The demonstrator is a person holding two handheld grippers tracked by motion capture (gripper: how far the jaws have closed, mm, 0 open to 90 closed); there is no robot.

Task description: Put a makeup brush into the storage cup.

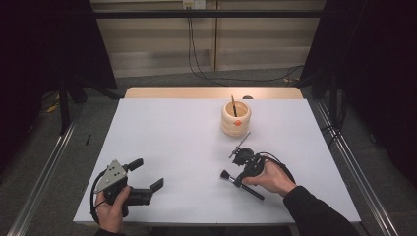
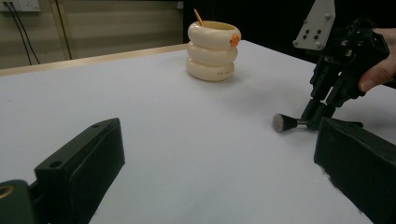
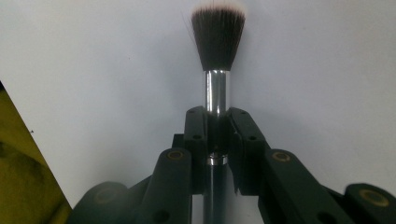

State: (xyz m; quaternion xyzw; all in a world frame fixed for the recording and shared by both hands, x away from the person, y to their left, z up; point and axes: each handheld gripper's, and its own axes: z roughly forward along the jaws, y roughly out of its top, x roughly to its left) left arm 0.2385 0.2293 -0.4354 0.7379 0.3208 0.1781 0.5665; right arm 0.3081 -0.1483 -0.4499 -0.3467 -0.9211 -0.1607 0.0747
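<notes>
Right hand-held gripper (image 3: 217, 135) around brush (image 3: 217, 56), bristles table-left.

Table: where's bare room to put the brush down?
The table is bare across its left and middle, from the far edge down to the left tongs, and along the near right edge. It is crowded only at right centre, where the cream holder stands just beyond the right tongs gripping the brush.

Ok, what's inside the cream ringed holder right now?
A thin brown stick leans out of the cream ringed holder, its top above the rim. The holder's wall hides the stick's lower end and anything else inside.
</notes>
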